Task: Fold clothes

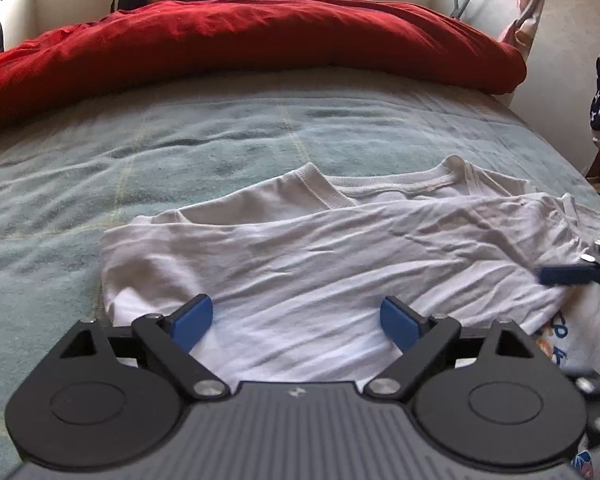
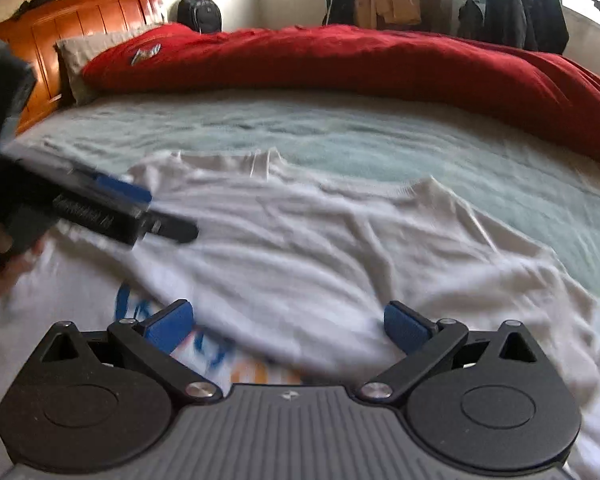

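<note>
A white T-shirt lies partly folded on the bed, collar toward the far side, with one layer doubled over the body. A blue and orange print shows under the folded edge. My left gripper is open just above the shirt's near part, nothing between its blue pads. My right gripper is open too, low over the shirt near the print. In the right wrist view the left gripper's blue fingers appear blurred at the left, held by a hand. A blue finger of the right gripper shows at the left wrist view's right edge.
The pale green blanket covers the bed. A bunched red duvet runs along its far side. A wooden headboard and grey pillow stand at one end. Clothes hang on a rack by the window; a backpack sits behind.
</note>
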Tool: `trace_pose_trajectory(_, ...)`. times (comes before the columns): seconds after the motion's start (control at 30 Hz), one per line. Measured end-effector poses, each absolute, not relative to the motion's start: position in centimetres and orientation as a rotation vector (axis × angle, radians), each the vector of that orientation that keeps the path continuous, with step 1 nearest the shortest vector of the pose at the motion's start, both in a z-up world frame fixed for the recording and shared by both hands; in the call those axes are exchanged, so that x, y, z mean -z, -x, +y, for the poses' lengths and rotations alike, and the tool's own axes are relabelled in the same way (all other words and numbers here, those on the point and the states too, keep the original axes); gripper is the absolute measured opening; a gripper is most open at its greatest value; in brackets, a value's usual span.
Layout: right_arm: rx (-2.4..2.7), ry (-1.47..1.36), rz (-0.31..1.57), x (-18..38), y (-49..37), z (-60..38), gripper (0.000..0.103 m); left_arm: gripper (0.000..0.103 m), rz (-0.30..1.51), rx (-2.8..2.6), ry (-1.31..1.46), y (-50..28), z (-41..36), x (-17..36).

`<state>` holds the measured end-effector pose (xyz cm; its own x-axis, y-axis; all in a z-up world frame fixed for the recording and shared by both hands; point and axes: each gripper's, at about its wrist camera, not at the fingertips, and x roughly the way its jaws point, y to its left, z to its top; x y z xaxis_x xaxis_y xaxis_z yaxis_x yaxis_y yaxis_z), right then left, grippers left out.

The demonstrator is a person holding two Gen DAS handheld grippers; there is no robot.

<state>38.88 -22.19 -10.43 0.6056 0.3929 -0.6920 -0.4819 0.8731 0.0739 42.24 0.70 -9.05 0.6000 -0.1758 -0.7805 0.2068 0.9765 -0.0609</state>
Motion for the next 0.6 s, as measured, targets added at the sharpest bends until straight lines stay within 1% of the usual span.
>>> trace_pose_trajectory(0.17, -0.448, 0.222, 0.806, 8.8, -34.8, -23.7, 0.103, 0.091, 0.919, 0.2, -0.079, -41.5, 0.2, 8.3)
trace_pose_trajectory(0.3, -0.435, 0.15, 0.815, 6.6, -30.1, -24.9, 0.103, 0.091, 0.891, 0.257, -0.115, -37.0, -0.6, 5.6)
trace_pose_trajectory(0.4, -0.443, 0.154, 0.811, 6.5, -25.8, -24.7, 0.103, 0.091, 0.87, 0.299, -0.143, -33.5, -1.2, 3.6)
trace_pose_trajectory(0.53, -0.428, 0.196, 0.818, 8.2, -21.1, -23.8, 0.103, 0.091, 0.865, 0.341, -0.185, -29.3, -1.9, 4.6)
trace_pose_trajectory(0.6, -0.419, 0.193, 0.837, 9.3, -19.6, -23.5, 0.103, 0.091, 0.884, 0.356, -0.171, -27.4, -1.5, 5.9)
